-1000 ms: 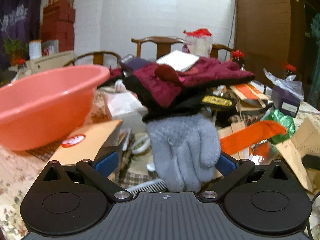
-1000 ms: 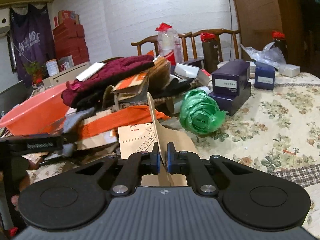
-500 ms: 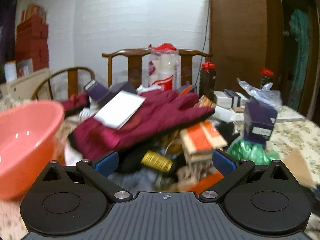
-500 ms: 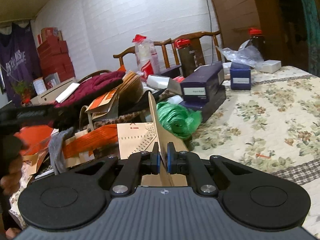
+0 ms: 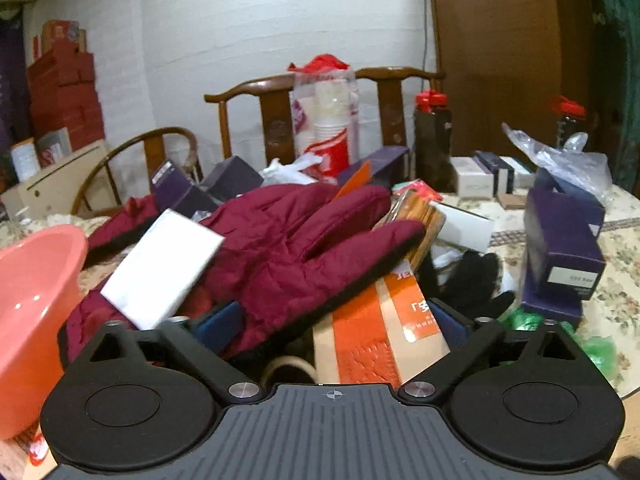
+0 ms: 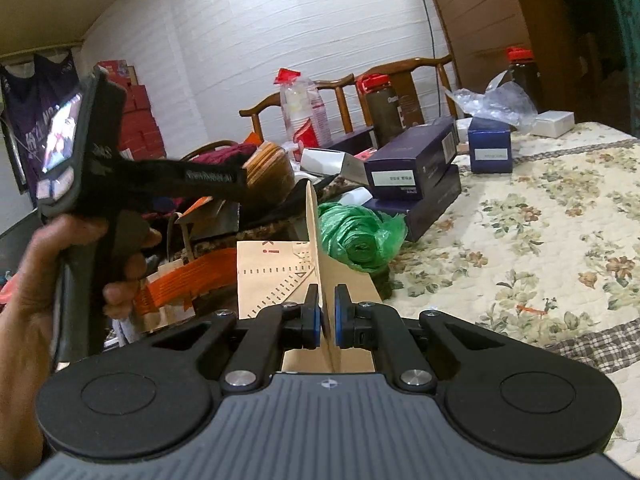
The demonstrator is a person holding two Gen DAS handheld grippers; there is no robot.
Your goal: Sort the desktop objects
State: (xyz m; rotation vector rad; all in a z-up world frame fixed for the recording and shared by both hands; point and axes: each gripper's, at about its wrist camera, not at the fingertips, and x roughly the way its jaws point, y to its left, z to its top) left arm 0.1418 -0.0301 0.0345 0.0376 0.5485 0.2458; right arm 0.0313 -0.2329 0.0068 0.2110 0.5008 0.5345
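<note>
Maroon glove [image 5: 304, 256] tops the clutter pile on the bench [image 6: 540, 248], white card [image 5: 160, 264] on its cuff. Left hand-held gripper [image 5: 332, 320] straddles it wide, jaws just been closing, pads not pressing. Close on the palm only, clear of the card. Right hand-held gripper [image 6: 327, 316] clamps a tan envelope [image 6: 316, 248]. A second ago a grey glove hung there; now gone.

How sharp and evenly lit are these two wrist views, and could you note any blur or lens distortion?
Left wrist view: the maroon glove and white card are slightly soft, and the pink basin shows small glints. Right wrist view: the person's hand and the left gripper are blurred, while the kraft envelope in the right gripper is crisp. Fisheye bowing curves walls in both.
</note>
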